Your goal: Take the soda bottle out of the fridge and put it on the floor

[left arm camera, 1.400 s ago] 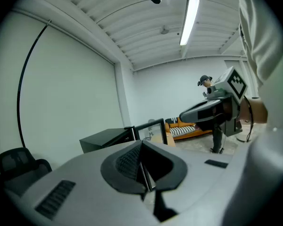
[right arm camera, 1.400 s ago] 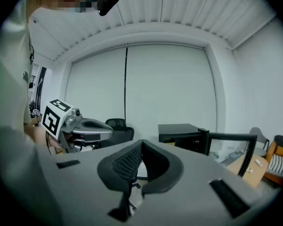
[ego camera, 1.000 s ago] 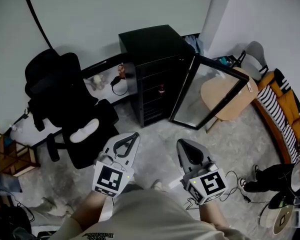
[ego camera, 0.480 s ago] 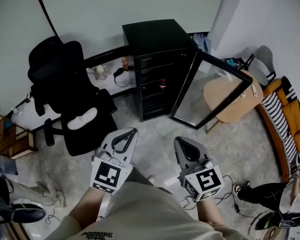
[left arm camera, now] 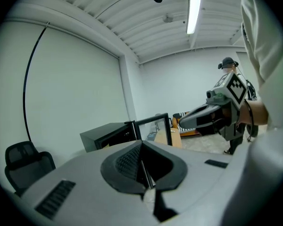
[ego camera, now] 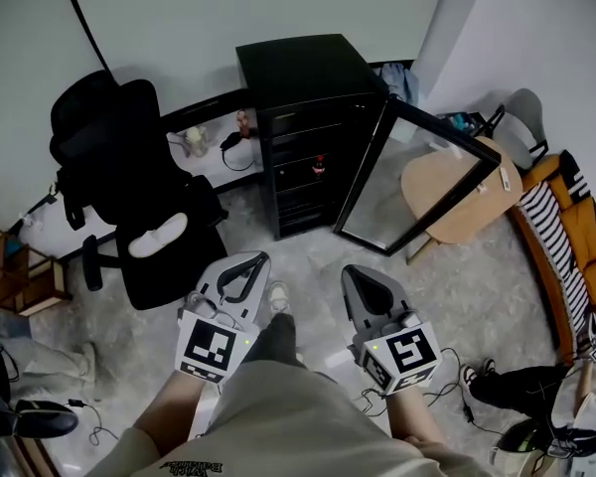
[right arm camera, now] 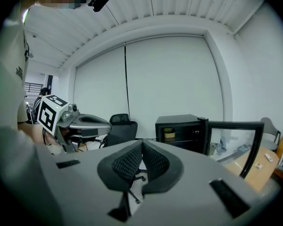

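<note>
The black mini fridge (ego camera: 308, 107) stands against the far wall with its glass door (ego camera: 417, 182) swung open to the right. On a middle shelf a small red-topped item (ego camera: 320, 164) shows; it is too small to tell if it is the soda bottle. Both grippers hover over the floor well short of the fridge. My left gripper (ego camera: 252, 260) is shut and holds nothing; my right gripper (ego camera: 351, 272) is likewise shut and empty. The fridge (right arm camera: 181, 130) appears ahead in the right gripper view, where the jaws (right arm camera: 141, 147) meet; the left gripper (left arm camera: 142, 147) has its pads together too.
A black office chair (ego camera: 129, 187) stands left of the fridge. A round wooden table (ego camera: 457, 192) sits behind the open door, with a striped orange cushion (ego camera: 566, 212) further right. Cables and dark shoes (ego camera: 507, 386) lie on the floor at right. The person's foot (ego camera: 278, 301) is between the grippers.
Both grippers have sunk slightly and stayed shut. The person's foot has stepped forward between them.
</note>
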`<state>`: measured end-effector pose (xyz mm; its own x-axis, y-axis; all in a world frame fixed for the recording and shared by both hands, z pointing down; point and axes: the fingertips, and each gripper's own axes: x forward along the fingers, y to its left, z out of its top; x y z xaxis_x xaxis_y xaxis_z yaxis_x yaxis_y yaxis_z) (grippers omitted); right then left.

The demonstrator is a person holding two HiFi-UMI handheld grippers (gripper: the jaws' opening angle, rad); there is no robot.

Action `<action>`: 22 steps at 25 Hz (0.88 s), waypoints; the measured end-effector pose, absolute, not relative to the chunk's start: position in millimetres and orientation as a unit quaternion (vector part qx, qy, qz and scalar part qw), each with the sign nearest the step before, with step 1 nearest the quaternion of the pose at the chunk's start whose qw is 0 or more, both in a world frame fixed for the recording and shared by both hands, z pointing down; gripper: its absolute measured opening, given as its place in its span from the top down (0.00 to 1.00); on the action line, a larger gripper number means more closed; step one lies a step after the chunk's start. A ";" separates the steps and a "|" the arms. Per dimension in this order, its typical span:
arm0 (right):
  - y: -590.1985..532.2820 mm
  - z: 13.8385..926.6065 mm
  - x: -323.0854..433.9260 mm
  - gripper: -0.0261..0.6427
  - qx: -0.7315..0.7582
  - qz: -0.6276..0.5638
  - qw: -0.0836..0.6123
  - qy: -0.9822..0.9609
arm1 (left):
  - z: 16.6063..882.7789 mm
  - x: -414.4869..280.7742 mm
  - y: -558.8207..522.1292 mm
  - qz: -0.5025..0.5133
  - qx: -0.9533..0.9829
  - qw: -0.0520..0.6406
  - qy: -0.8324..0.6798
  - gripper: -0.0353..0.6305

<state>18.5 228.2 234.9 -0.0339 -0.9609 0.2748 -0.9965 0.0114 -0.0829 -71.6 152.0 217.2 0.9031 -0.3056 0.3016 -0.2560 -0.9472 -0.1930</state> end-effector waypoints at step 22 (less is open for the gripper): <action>106.7 250.4 97.8 0.97 0.695 0.142 0.116 -0.696 | 235.9 16.0 33.7 -0.164 -0.977 0.052 0.122 0.94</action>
<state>97.8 106.7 250.4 -0.0082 -0.9334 0.3588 -0.9993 -0.0050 -0.0358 16.0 33.7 235.9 0.9162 -0.2558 0.3085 -0.2215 -0.9648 -0.1420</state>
